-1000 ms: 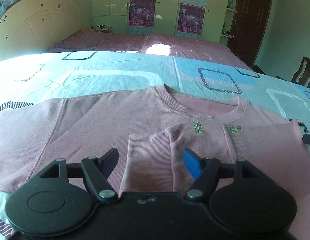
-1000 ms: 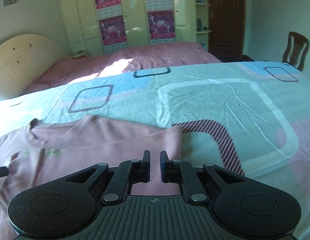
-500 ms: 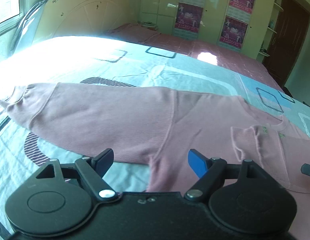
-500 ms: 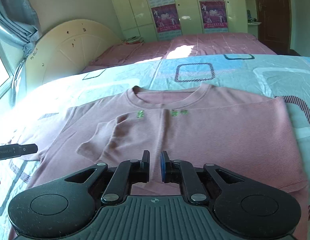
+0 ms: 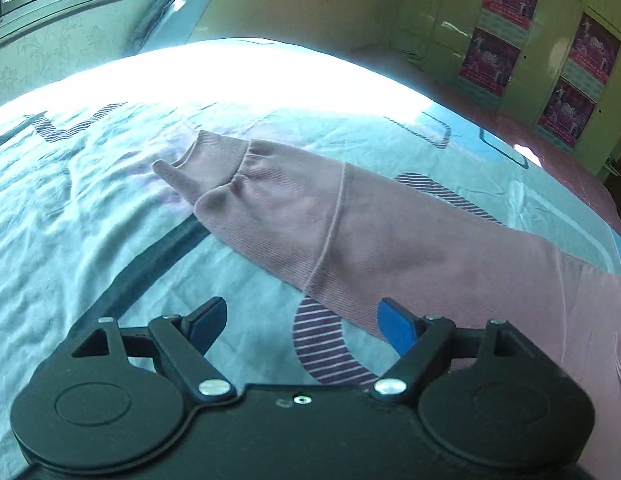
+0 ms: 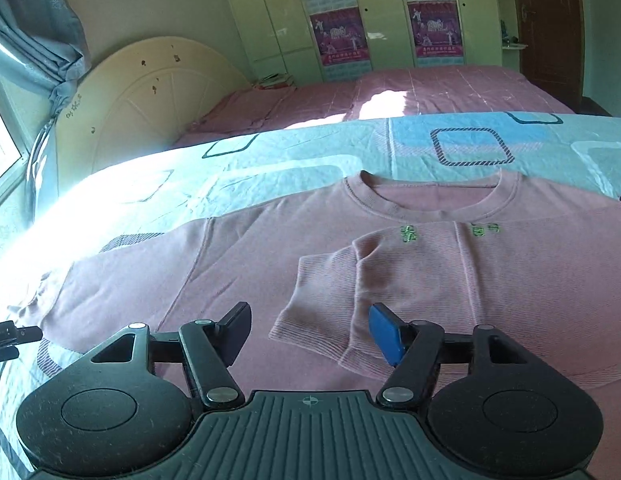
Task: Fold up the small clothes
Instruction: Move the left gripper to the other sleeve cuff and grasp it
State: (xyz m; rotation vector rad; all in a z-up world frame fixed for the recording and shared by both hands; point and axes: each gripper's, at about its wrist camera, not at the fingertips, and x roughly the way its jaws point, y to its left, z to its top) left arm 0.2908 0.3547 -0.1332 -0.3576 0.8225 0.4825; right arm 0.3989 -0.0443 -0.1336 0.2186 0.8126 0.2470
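A pink long-sleeved sweater (image 6: 490,280) lies flat on the bed, collar away from me. Its right sleeve is folded across the chest, the cuff (image 6: 314,320) near the middle. Its left sleeve (image 5: 350,232) stretches out flat to the left, ending in a ribbed cuff (image 5: 214,168). My left gripper (image 5: 300,320) is open and empty, above the sheet just in front of the outstretched sleeve. My right gripper (image 6: 308,328) is open and empty, above the sweater's front near the folded cuff. The left gripper's tip (image 6: 14,334) shows at the left edge of the right wrist view.
The sweater rests on a light blue patterned bedsheet (image 5: 70,220). A second bed with a pink cover (image 6: 430,92) stands behind, with a cream headboard (image 6: 150,100). Wardrobes with posters (image 6: 338,28) line the far wall. A window with a curtain (image 6: 34,52) is at the left.
My left gripper has swung left from the chest to the outstretched sleeve. My right gripper has moved left over the sweater and has opened from shut.
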